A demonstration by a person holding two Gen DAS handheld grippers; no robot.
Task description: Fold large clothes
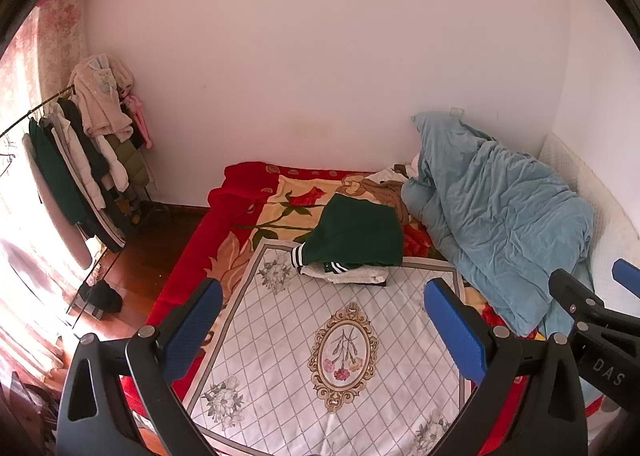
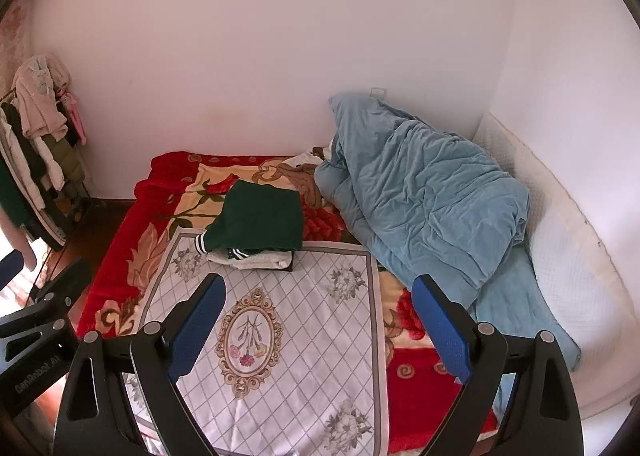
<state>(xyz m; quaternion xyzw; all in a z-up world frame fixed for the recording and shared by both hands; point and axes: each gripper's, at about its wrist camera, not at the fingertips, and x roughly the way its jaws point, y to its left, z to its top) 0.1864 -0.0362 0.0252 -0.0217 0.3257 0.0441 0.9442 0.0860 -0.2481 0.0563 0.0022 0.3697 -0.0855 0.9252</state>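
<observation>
Both tongs hang apart and empty — left tongs [image 1: 324,330], right tongs [image 2: 318,326]. Ahead of them the green jacket [image 1: 358,232] tops 1 folded stack: soft, light — best pinched at its edges.

Red rose blanket [image 1: 256,212] spread over the bed, with a white quilted mat [image 1: 320,336] on top, gold oval flower crest in the middle. Blue duvet [image 1: 500,216] heaped in the far right corner against the white wall [image 1: 320,36]. White padded headboard [image 2: 568,256] along the right. Over on the left, a clothes rack [image 1: 80,144] stuffed with coats, pink fluffy robe on top. Floral curtain [image 1: 60,24] behind it. Dark bundle [image 1: 102,296] lying on the wood floor [image 1: 160,240].
</observation>
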